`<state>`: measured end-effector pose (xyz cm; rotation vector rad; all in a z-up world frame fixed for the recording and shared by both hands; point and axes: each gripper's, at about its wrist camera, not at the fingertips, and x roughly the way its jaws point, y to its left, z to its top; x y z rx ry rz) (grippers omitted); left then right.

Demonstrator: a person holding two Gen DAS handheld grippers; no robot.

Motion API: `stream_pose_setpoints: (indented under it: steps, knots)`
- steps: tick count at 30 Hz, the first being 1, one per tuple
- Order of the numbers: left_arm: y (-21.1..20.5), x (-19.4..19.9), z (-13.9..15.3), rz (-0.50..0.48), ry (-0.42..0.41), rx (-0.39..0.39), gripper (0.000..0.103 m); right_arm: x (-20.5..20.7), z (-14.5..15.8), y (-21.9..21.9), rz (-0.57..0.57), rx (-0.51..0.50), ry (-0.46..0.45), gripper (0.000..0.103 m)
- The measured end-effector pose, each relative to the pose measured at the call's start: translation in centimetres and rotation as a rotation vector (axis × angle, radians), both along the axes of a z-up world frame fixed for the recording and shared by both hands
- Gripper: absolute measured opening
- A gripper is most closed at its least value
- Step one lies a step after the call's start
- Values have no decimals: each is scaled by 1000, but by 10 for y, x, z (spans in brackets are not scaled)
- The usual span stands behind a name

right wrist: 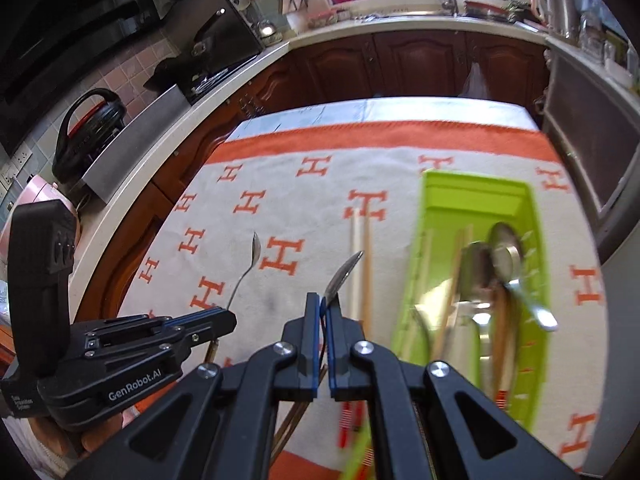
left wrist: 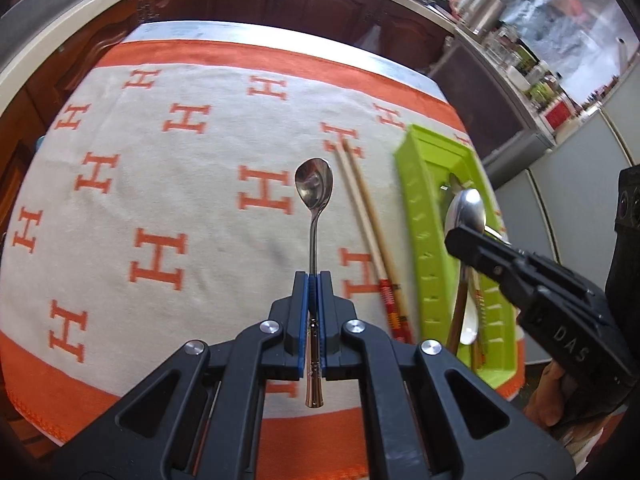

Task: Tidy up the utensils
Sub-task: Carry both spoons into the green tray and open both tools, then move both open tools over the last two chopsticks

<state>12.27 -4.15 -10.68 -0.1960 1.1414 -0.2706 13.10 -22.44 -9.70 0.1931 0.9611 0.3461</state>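
My left claw (left wrist: 313, 280) is pinching a spoon (left wrist: 314, 188) by its handle, bowl toward 12 o'clock, raised over the blanket-covered tabletop (left wrist: 160, 200); my right claw (right wrist: 323, 308) is pinching a second spoon (right wrist: 342, 276) just left of the green tray (right wrist: 476, 188), which lies at 2 o'clock and already holds utensils. I'd swing each spoon over the tray, parallel to its length, lower it until it nearly rests, then release; the loose chopsticks (left wrist: 362, 200) at 1 o'clock remain.
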Motion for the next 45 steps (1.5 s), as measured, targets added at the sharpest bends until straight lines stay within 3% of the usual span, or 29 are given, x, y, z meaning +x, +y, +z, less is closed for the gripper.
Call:
stream_pose_setpoints:
  steps: [8,15,19,22,32,34,38,45]
  knots:
    - [-80,6,12,-152,31,-66,2,1,-6,-57,-56,-141,-10,3]
    - [-126,21,0,-172,90,-81,2,6,-38,-57,-11,-247,65,3]
    - [-140,26,-19,-173,124,-56,2,9,-46,-63,-41,-214,107,4]
    - [-144,24,-30,-180,132,-35,2,8,-42,-76,-94,-124,111,6]
    - [-124,6,-6,-189,56,33,4,-4,-30,-72,-169,-55,107,7]
    - [-113,3,0,-181,50,35,9,-7,-28,-65,-162,-58,106,7]
    - [-87,-6,8,-146,27,49,32,-16,-23,-49,-150,-70,94,7]
    - [-49,-21,17,-95,-31,97,38,-31,-17,-21,-130,-75,84,7]
